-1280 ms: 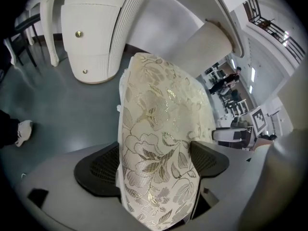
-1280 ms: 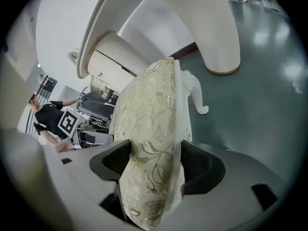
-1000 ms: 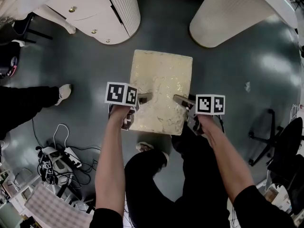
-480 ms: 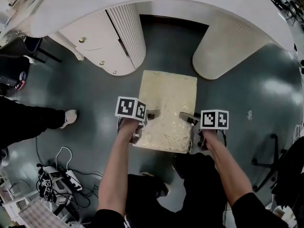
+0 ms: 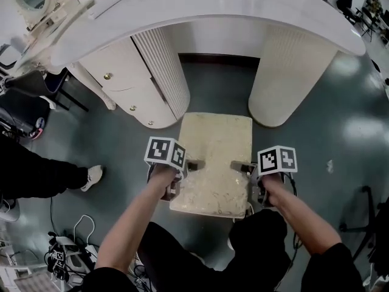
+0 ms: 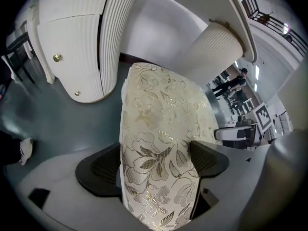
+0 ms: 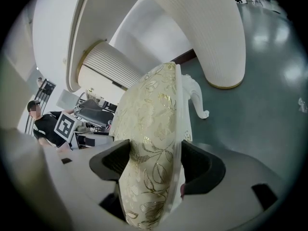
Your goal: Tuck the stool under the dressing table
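Stool [image 5: 216, 157] held from both sides, near dressing table [image 5: 243, 11].
Left gripper [image 5: 193, 165] and right gripper [image 5: 238, 166] had fingers [image 6: 98, 170] clamped on it; only one leg [image 7: 198, 100] showed.

Under the dressing table [image 5: 200, 8], bare floor [image 5: 213, 87] lies open between its left pedestal [image 5: 155, 72] and right pedestal [image 5: 289, 72], closed behind by its white back panel [image 5: 213, 38], with the stool [image 5: 216, 157] just before that gap.

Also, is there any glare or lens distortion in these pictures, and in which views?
Head view: even light, with pale glare patches on the floor at the right. Left gripper view: strong fisheye bending, black corners, the stool sharp and its gold thread glinting. Right gripper view: the same bending, glare on the floor.
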Available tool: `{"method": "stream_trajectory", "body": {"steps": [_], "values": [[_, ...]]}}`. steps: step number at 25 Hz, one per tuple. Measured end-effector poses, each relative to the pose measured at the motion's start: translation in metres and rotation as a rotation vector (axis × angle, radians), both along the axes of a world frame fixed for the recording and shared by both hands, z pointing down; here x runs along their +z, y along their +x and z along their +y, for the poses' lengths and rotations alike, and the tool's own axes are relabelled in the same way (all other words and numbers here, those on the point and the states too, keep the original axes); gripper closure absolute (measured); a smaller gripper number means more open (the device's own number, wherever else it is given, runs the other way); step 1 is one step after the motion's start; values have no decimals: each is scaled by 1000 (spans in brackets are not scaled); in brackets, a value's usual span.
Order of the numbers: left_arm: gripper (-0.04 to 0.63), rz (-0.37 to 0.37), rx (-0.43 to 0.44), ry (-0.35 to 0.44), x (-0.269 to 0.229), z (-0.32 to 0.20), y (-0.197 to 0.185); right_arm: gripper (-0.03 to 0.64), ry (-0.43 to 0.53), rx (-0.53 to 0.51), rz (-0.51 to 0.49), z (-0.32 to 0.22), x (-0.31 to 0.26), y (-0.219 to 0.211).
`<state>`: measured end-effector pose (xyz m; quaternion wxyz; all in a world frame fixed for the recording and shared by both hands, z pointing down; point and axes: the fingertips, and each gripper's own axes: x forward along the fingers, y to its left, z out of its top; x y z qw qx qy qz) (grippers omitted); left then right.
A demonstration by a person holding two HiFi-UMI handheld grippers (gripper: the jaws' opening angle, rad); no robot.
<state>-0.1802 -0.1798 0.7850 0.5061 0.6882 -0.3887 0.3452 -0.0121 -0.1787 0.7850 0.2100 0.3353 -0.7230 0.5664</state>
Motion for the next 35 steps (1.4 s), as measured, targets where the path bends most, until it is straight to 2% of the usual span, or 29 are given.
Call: {"method": "stream_trajectory", "body": {"steps": [5, 20, 27, 35], "values": [[166, -30, 42, 53, -7, -12, -5, 331, 53, 12, -15, -10, -3, -7], [166, 4, 8, 109, -8, -48, -3, 331, 92, 27, -16, -48, -4, -4], [166, 12, -25, 157, -14, -91, -4, 331, 128, 21, -26, -94, -9, -4], [166, -16, -60, 199, -17, -137, 2, 331, 151, 15, -59, -144, -8, 2]]}}
